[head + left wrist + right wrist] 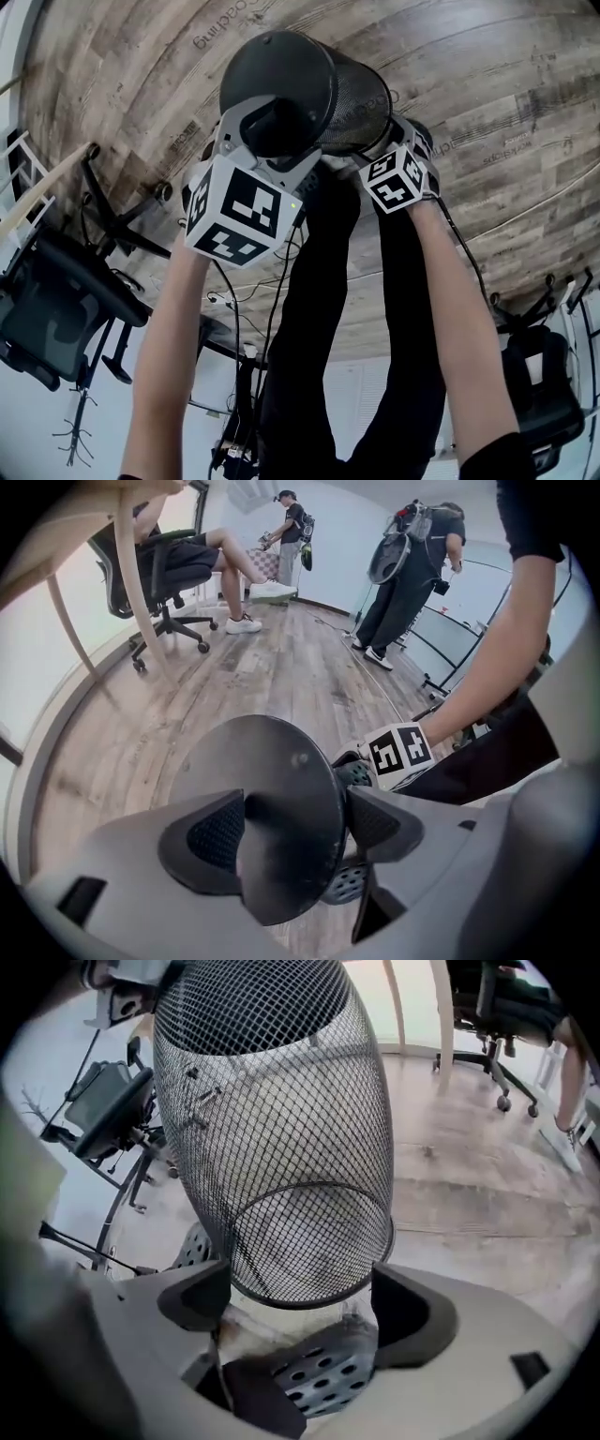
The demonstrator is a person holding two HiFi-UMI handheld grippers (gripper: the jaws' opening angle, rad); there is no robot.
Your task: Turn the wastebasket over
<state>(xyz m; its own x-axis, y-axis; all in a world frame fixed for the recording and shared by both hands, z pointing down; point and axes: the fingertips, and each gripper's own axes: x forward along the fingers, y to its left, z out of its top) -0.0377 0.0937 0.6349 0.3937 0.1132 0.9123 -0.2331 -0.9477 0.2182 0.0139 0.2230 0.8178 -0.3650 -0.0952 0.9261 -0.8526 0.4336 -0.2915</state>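
Wastebasket point(267, 761) between open left claw point(295, 827)

Wastebasket point(347, 89) base between left gripper point(295, 832) jaws, rim just before right gripper point(300, 1299) jaws

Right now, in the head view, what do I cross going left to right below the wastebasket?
left chair → left gripper → right gripper → right chair

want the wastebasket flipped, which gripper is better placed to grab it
Left, likely: the left gripper, open, straddles the base edge of the wastebasket. The right gripper, also open, has its rim only ahead of it.
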